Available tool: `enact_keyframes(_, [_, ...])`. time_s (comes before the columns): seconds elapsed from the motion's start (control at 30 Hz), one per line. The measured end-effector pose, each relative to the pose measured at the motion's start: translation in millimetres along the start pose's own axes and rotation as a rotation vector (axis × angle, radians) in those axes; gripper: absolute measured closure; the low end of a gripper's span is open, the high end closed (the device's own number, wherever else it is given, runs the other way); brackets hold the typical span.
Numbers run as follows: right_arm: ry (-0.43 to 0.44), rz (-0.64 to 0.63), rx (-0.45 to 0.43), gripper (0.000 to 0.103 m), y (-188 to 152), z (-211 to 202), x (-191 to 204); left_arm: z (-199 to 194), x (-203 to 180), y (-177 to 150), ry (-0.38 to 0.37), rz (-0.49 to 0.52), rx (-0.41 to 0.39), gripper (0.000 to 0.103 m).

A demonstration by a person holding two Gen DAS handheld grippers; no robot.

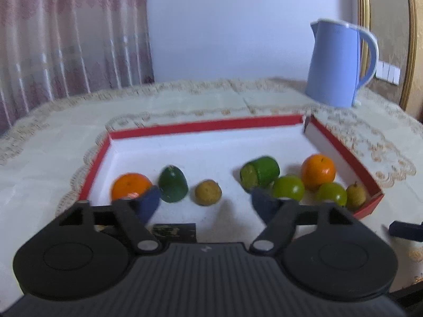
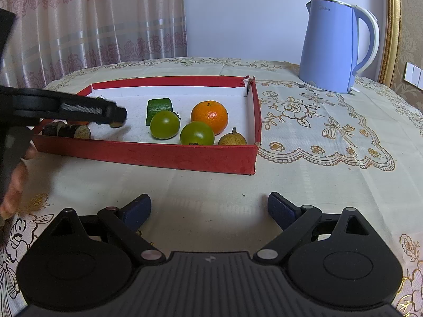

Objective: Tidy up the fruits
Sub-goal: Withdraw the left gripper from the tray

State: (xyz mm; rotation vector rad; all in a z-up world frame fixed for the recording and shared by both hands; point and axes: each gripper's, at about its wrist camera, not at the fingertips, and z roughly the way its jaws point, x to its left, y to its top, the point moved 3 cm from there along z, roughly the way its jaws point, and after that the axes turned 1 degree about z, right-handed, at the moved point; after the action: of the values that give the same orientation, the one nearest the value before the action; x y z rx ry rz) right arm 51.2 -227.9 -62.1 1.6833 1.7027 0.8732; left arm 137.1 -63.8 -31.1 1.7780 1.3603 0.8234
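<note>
A red tray (image 1: pixel 201 125) with a white floor holds the fruit. On its left side lie an orange (image 1: pixel 130 186), a dark green piece (image 1: pixel 173 187) and a small brownish fruit (image 1: pixel 208 192). To the right are a cut green piece (image 1: pixel 260 173), a second orange (image 1: pixel 318 171), two green round fruits (image 1: pixel 288 190) and a brown pear-like fruit (image 1: pixel 355 194). My left gripper (image 1: pixel 206 206) hangs open over the tray's near part; the brownish fruit lies just past its fingers, untouched. Short of the tray (image 2: pixel 148 155), my right gripper (image 2: pixel 208 211) is open over the tablecloth, nothing in it.
A blue kettle (image 2: pixel 330 47) stands at the back right of the table. Dark brown chunks (image 2: pixel 66 130) sit in the tray's near left corner. A person's hand (image 2: pixel 15 185) holds the left gripper (image 2: pixel 116 117). Curtain and wall lie behind.
</note>
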Motion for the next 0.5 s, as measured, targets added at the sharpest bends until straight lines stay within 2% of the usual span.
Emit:
enact_keyframes(0.1, [0.0, 0.0, 0.0, 0.007, 0.0, 0.0, -0.1, -11.0, -1.5, -0.2, 0.027, 0.027, -0.03, 0.019])
enact_keyframes(0.23, [0.0, 0.0, 0.0, 0.007, 0.1, 0.0, -0.1, -18.8, -0.5, -2.8, 0.024, 0.012, -0.017, 0.017])
enact_keyframes(0.4, [-0.001, 0.0, 0.0, 0.006, 0.2, -0.1, 0.0, -41.2, 5.6, -13.4, 0.027, -0.03, -0.017, 0.004])
enact_keyframes(0.5, [-0.001, 0.0, 0.0, 0.006, 0.1, 0.1, -0.3, -57.7, 10.5, -20.4, 0.044, -0.044, -0.017, 0.0])
